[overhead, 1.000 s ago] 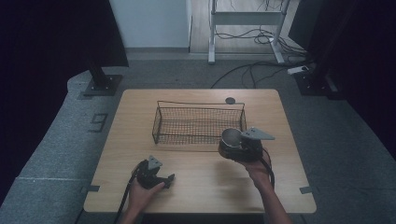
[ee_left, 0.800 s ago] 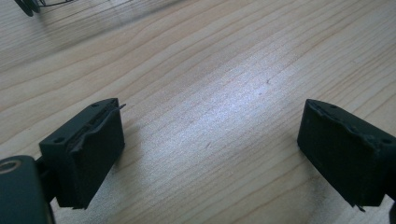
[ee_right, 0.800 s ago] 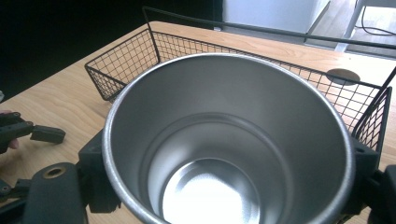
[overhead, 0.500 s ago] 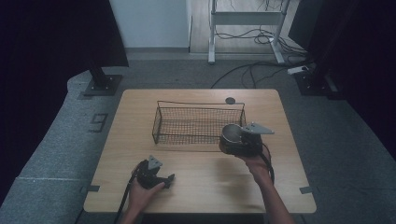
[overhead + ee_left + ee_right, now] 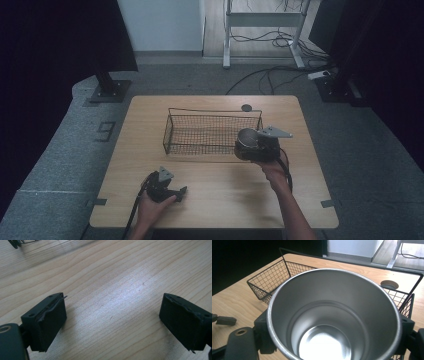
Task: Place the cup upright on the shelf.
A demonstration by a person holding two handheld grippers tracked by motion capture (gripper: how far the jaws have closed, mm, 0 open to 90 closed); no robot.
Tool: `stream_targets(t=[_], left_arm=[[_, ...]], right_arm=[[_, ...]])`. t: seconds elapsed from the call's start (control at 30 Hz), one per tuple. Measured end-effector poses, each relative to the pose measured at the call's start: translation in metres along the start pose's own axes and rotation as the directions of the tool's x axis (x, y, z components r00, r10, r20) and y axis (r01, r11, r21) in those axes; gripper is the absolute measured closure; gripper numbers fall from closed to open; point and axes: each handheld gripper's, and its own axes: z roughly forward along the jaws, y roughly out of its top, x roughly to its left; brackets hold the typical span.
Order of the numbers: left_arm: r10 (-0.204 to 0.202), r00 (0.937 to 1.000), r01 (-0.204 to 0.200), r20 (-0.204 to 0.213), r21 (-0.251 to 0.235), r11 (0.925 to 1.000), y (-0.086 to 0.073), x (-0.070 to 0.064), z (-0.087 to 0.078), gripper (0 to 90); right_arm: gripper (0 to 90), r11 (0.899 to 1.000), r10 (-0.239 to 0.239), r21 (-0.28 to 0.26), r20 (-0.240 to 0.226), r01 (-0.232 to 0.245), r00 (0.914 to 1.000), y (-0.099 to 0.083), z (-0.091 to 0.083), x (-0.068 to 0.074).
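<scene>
One metal cup point(image 5: 334, 315) is clamped between the jaws of the right gripper point(image 5: 257, 147), one jaw pressed on each side of the wall just under the rim, and it is held at the near right corner of the wire basket point(image 5: 210, 131), seemingly above the surface. The step in hand is judged to be the placing of the cup into the basket. For this to go well, the cup should be lifted clear of the near wire rim before it is moved forward, since the rim could be caught by the cup's base. It should be kept upright, lowered until the mesh floor is met, and released only then, so that it is not tipped. The right end wall lies close by, so a spot a little toward the middle is advised.

The left gripper point(image 5: 162, 186) is rested low at the near left of the surface point(image 5: 300, 200), well apart from the basket; its jaws are spread wide with nothing between them.

From the high view the placing of cup, basket and both hands is given, along with a small dark disc point(image 5: 246, 107) behind the basket. The cup's bare, shiny inside and the grip on its wall are given by the right gripper view. Bare wood grain between the open jaws is given by the left gripper view.
</scene>
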Motion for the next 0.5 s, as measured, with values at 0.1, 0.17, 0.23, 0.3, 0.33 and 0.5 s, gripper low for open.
stream_targets(t=[0.1,0.17,0.23,0.3,0.33,0.5], left_arm=[[0.000,1.0000,0.000,0.000,0.000,1.0000,0.000,0.000,0.000,7.3],[0.000,1.0000,0.000,0.000,0.000,1.0000,0.000,0.000,0.000,7.3],[0.000,1.0000,0.000,0.000,0.000,1.0000,0.000,0.000,0.000,7.3],[0.000,1.0000,0.000,0.000,0.000,1.0000,0.000,0.000,0.000,7.3],[0.000,1.0000,0.000,0.000,0.000,1.0000,0.000,0.000,0.000,7.3],[-0.001,1.0000,0.001,0.000,-0.001,1.0000,0.000,0.000,0.000,7.3]], right_arm=[[18.3,1.000,-0.009,0.006,0.004,0.009,1.0000,0.003,0.003,0.000],[18.2,1.000,-0.013,0.011,0.007,0.013,0.9999,0.004,0.006,0.000],[18.3,1.000,-0.014,0.017,0.006,0.014,0.9999,0.006,0.010,-0.001],[18.2,1.000,-0.014,0.017,0.005,0.014,0.9999,0.006,0.011,-0.001],[18.2,1.000,-0.014,0.017,0.005,0.014,0.9999,0.006,0.013,-0.001],[18.2,1.000,-0.009,0.026,0.005,0.009,0.9999,0.007,0.019,-0.003]])
